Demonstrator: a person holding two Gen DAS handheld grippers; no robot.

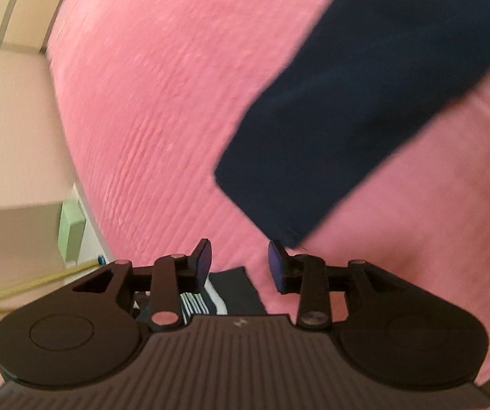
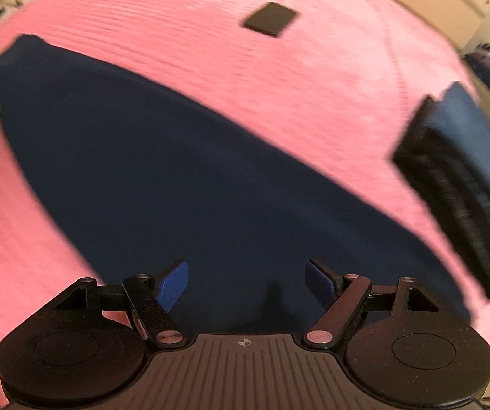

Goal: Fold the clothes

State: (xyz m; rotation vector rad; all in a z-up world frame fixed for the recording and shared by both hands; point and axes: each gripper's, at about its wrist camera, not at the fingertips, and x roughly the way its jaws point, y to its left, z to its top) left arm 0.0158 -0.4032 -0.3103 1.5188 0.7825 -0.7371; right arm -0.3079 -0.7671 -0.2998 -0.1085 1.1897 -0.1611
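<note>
A pink ribbed bedspread [image 1: 162, 109] is seen to cover the whole working surface. A navy garment [image 2: 162, 177] is laid flat upon it, folded into a long band that runs diagonally across the right wrist view; its narrow end [image 1: 347, 109] is seen from the left wrist camera. A small black rectangular object [image 2: 270, 18] lies on the spread beyond the garment, well apart from it. A stack of folded clothes [image 2: 463, 184], dark underneath with a blue piece on top, is found at the right edge of the bed. A pale green box [image 1: 70, 235] and a yellowish rod are noted off the bed's left side. A dark striped fabric [image 1: 217, 294] is partly hidden beneath the left gripper's body.

No legible writing is found; only a small emblem is moulded on each gripper body.

The left gripper [image 1: 239, 263] is held low over the bedspread, just beside the garment's corner, its jaws parted and empty. The right gripper [image 2: 246, 282] is held above the garment's wider part, its jaws spread wide with nothing between them. Both views are blurred.
</note>
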